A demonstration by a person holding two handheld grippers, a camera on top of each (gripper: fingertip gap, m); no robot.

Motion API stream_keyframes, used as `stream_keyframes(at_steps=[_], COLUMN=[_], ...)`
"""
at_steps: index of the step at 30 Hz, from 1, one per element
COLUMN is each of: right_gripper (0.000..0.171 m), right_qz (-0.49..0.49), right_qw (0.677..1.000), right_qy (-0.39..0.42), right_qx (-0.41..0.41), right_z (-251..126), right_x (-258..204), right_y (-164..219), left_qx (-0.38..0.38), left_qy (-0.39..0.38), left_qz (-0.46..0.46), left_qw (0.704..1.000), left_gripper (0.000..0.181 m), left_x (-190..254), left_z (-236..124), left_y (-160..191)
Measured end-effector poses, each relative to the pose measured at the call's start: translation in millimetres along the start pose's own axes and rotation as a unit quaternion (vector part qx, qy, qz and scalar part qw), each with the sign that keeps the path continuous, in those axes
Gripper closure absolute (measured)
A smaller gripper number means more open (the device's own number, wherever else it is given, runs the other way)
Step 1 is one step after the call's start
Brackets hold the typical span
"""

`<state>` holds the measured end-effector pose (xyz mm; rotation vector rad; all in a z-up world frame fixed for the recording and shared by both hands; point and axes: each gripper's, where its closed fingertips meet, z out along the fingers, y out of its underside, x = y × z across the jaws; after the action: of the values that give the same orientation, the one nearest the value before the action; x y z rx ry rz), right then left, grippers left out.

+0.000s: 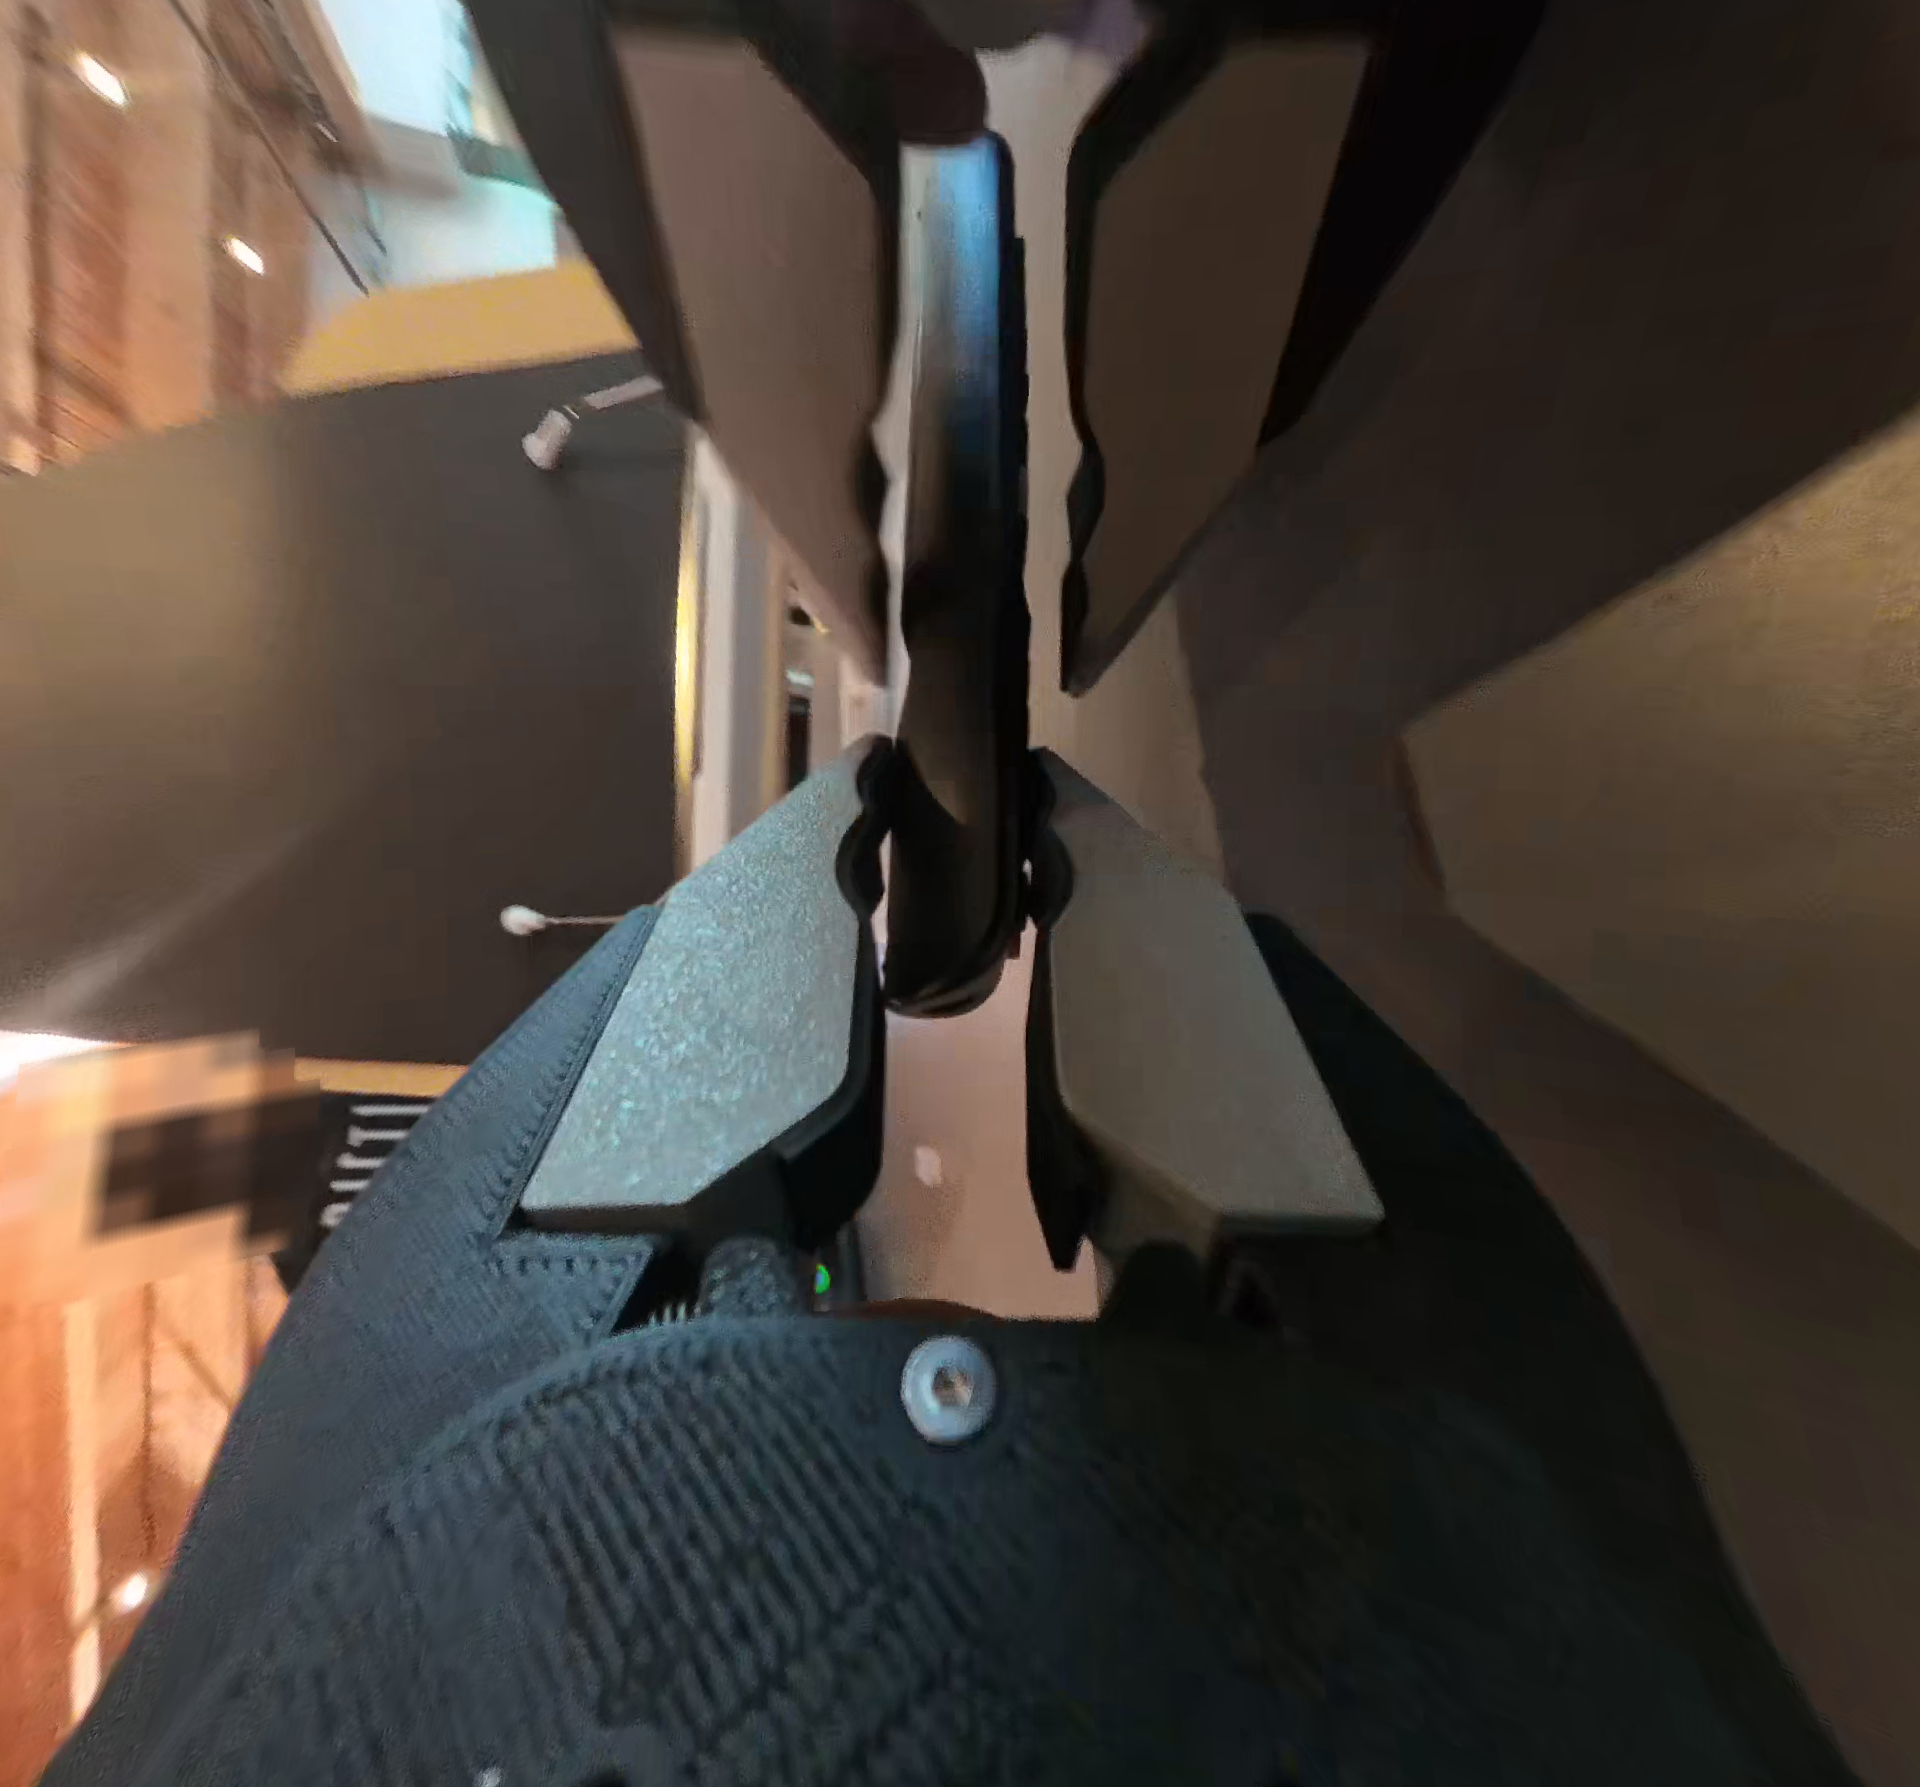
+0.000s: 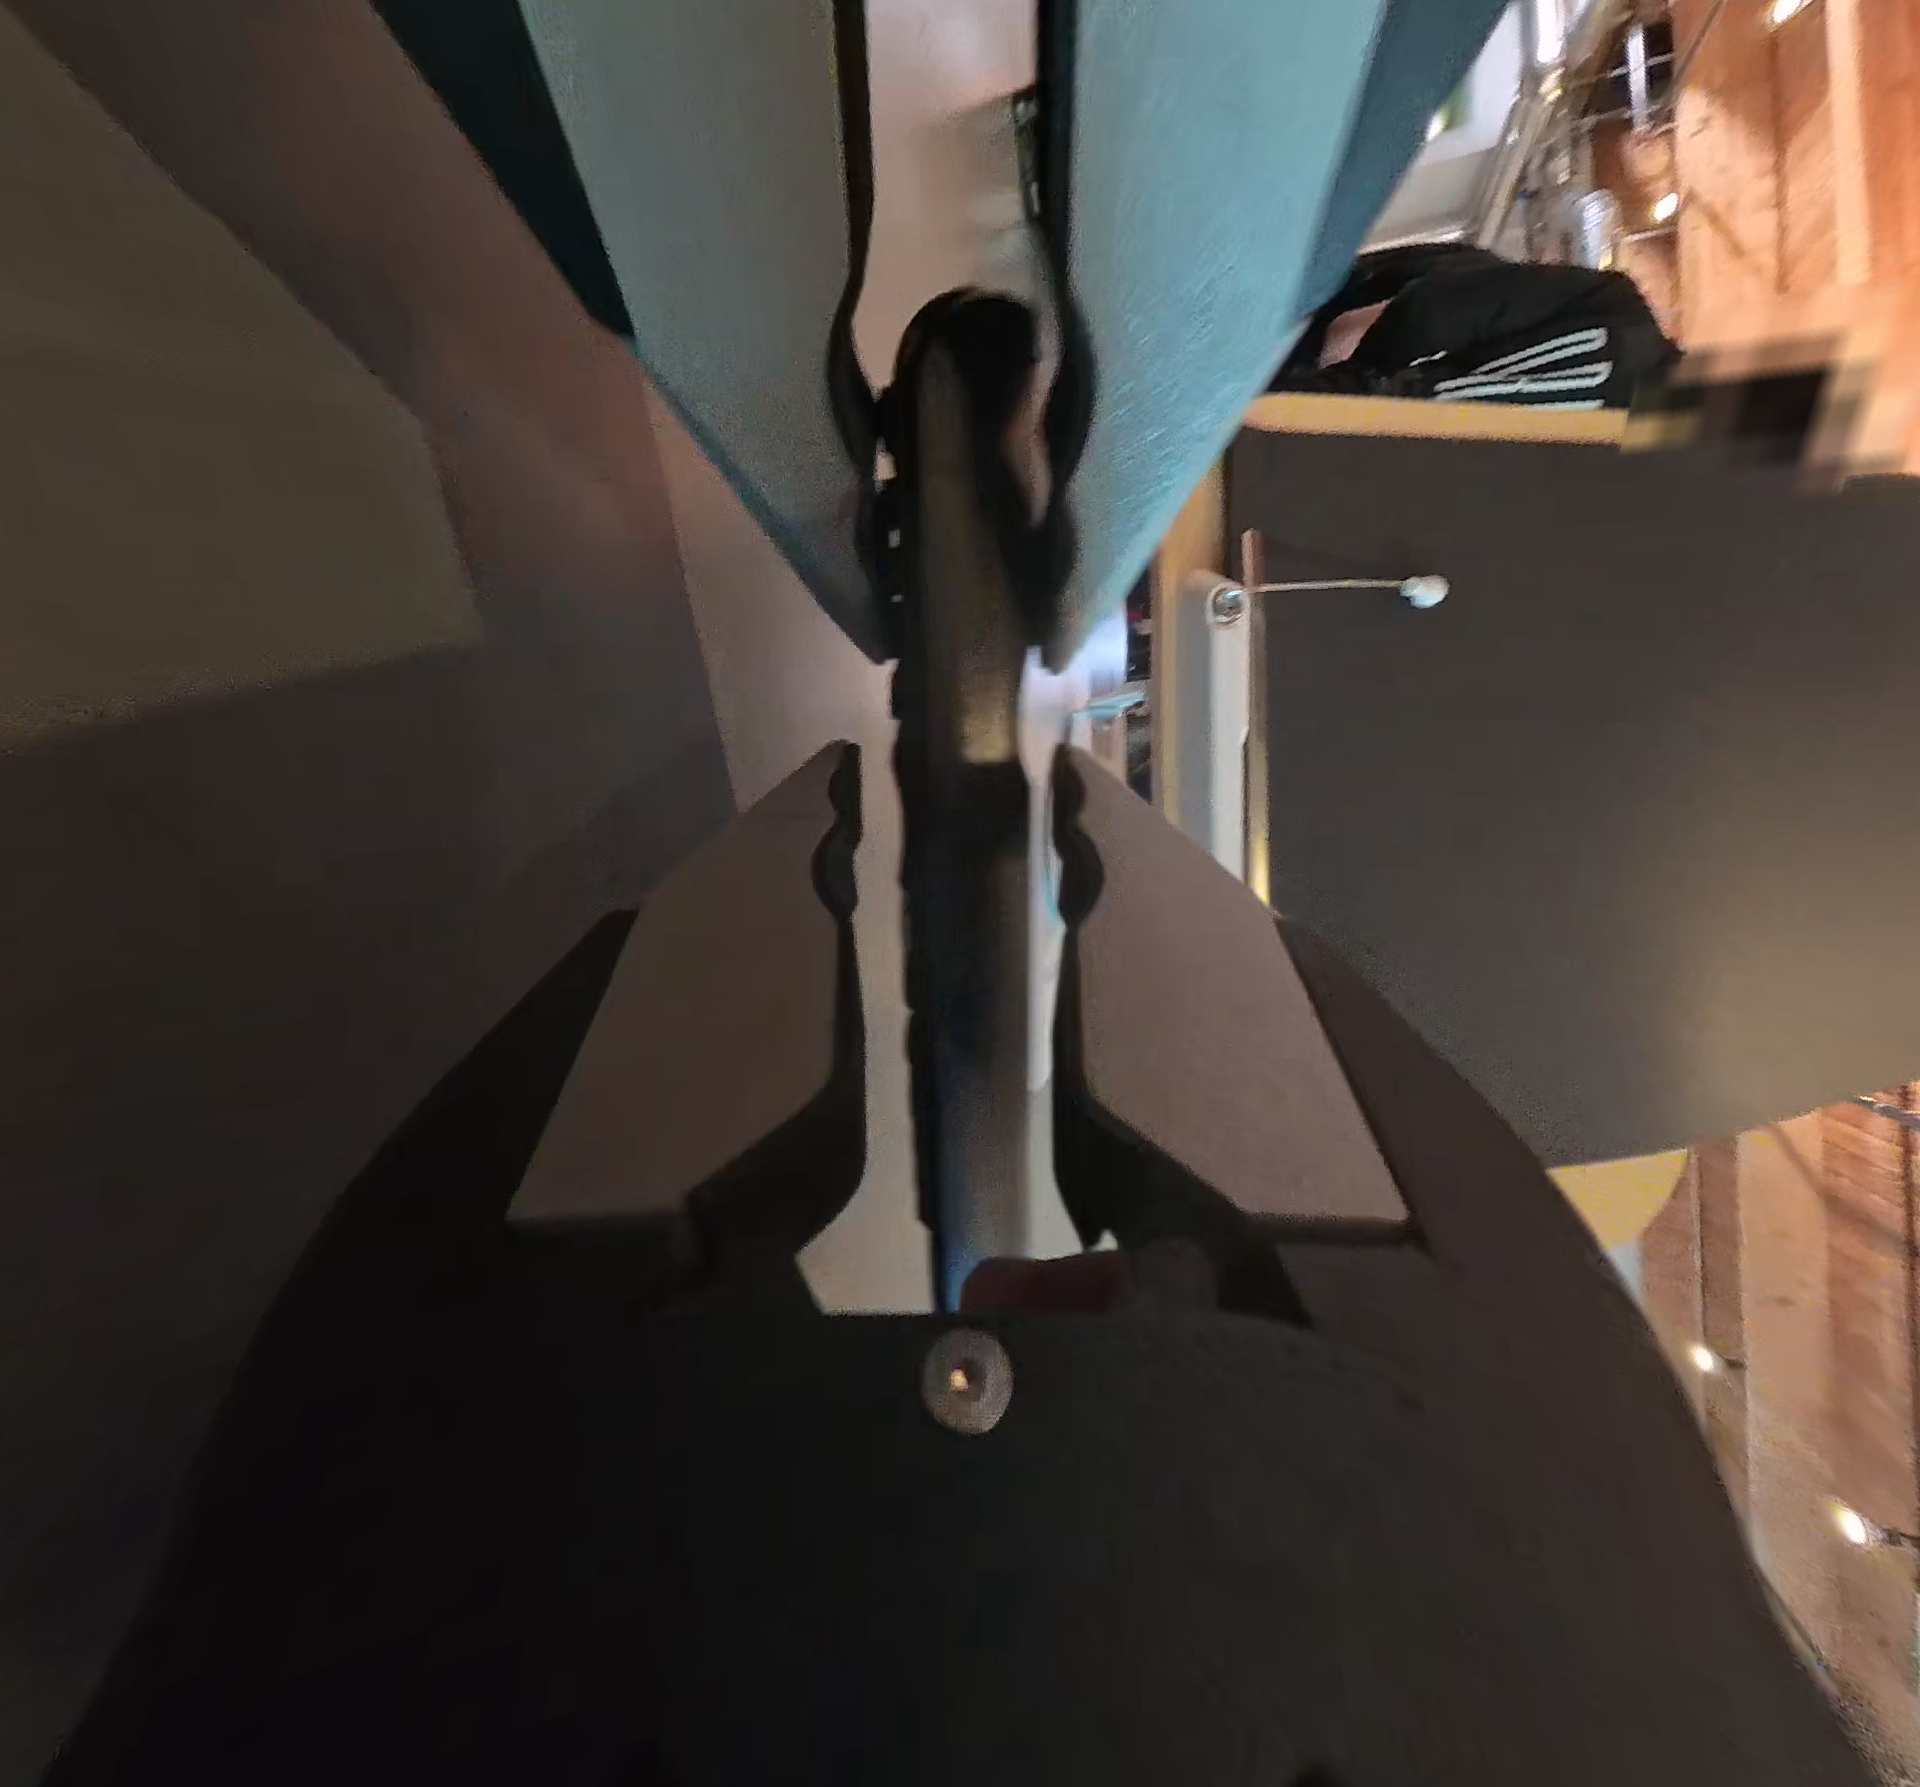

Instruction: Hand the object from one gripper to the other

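A long, thin black object with a ribbed edge is held in the air, seen edge-on, between the two grippers, which face each other tip to tip. My left gripper is shut on its near end, both pads pressed on it. In the left wrist view my right gripper comes from the top, its jaws either side of the object with a gap on the right side. In the right wrist view my right gripper is open, with gaps on both sides of the object. The left gripper clamps the object's far end.
Both views are tilted sideways and blurred. A dark panel with a thin white-tipped rod stands to the right. A black bag with white stripes lies beyond it. Wooden walls with small lights are behind.
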<state>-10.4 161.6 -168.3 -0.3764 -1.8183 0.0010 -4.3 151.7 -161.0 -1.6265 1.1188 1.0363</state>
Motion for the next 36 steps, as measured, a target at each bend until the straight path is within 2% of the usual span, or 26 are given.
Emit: stream_keyframes(at_steps=[1, 2, 3, 6, 8, 10, 14, 17, 20, 22, 23, 24, 27, 30, 33, 35, 36], right_gripper=[0.138, 0.148, 0.150, 0.150, 0.150, 0.151, 0.151, 0.151, 0.151, 0.151, 0.151, 0.151, 0.151, 0.151, 0.149, 0.143, 0.140], right_qz=[0.004, 0.005, 0.008, 0.031, -0.004, -0.061, -0.121, -0.162, -0.174, -0.181, -0.187, -0.190, -0.200, -0.208, -0.215, -0.207, -0.203], right_qw=[1.000, 1.000, 1.000, 0.999, 0.998, 0.993, 0.981, 0.967, 0.961, 0.960, 0.958, 0.958, 0.957, 0.958, 0.957, 0.964, 0.966], right_qy=[0.001, 0.010, 0.009, 0.015, 0.053, 0.094, 0.145, 0.191, 0.210, 0.213, 0.214, 0.212, 0.206, 0.196, 0.190, 0.167, 0.160], right_qx=[-0.008, -0.017, -0.019, -0.026, -0.029, -0.032, -0.043, -0.051, -0.037, -0.030, -0.028, -0.027, -0.025, -0.023, -0.033, -0.023, -0.024], right_z=[1.2, 1.4, 0.8, -1.4, -4.8, -8.6, -14.0, -19.0, -22.4, -22.7, -22.7, -22.1, -20.0, -16.0, -12.6, -8.4, -6.5], right_x=[0.7, 5.2, 7.6, 18.7, 30.9, 40.2, 53.1, 64.8, 67.6, 66.2, 65.3, 63.6, 58.9, 52.1, 48.0, 40.0, 37.4], right_y=[3.7, 7.6, 8.7, 9.9, 11.4, 13.0, 15.5, 14.1, 4.5, -1.6, -4.3, -6.1, -10.3, -15.7, -14.8, -14.9, -14.6], left_qx=[0.013, 0.023, 0.029, 0.052, 0.100, 0.162, 0.250, 0.307, 0.278, 0.273, 0.268, 0.262, 0.226, 0.229, 0.222, 0.219, 0.214], left_qy=[-0.012, -0.019, -0.030, -0.067, -0.058, 0.016, 0.131, 0.191, 0.287, 0.353, 0.375, 0.392, 0.422, 0.432, 0.416, 0.392, 0.378], left_qz=[0.007, 0.013, 0.011, -0.034, -0.122, -0.245, -0.426, -0.547, -0.659, -0.701, -0.711, -0.712, -0.697, -0.679, -0.674, -0.656, -0.637], left_qw=[1.000, 0.999, 0.999, 0.996, 0.986, 0.956, 0.859, 0.755, 0.637, 0.556, 0.532, 0.521, 0.534, 0.547, 0.568, 0.606, 0.637], left_gripper=[0.157, 0.157, 0.157, 0.154, 0.151, 0.148, 0.143, 0.146, 0.138, 0.135, 0.135, 0.134, 0.128, 0.142, 0.142, 0.144, 0.144], left_x=[-2.9, -4.2, -7.0, -21.7, -27.6, -24.9, -35.9, -55.0, -50.2, -43.2, -39.2, -34.5, -15.5, -9.0, -7.5, -9.2, -8.6], left_z=[-2.6, -4.5, -5.1, -8.2, -13.6, -19.8, -36.7, -50.4, -43.6, -44.3, -44.0, -44.2, -41.3, -42.0, -36.3, -33.8, -33.0], left_y=[-5.1, -8.7, -10.3, -10.9, -15.2, -21.7, -21.4, -13.9, -0.2, -3.2, -5.6, -8.6, -17.1, -29.9, -28.9, -25.8, -25.2])
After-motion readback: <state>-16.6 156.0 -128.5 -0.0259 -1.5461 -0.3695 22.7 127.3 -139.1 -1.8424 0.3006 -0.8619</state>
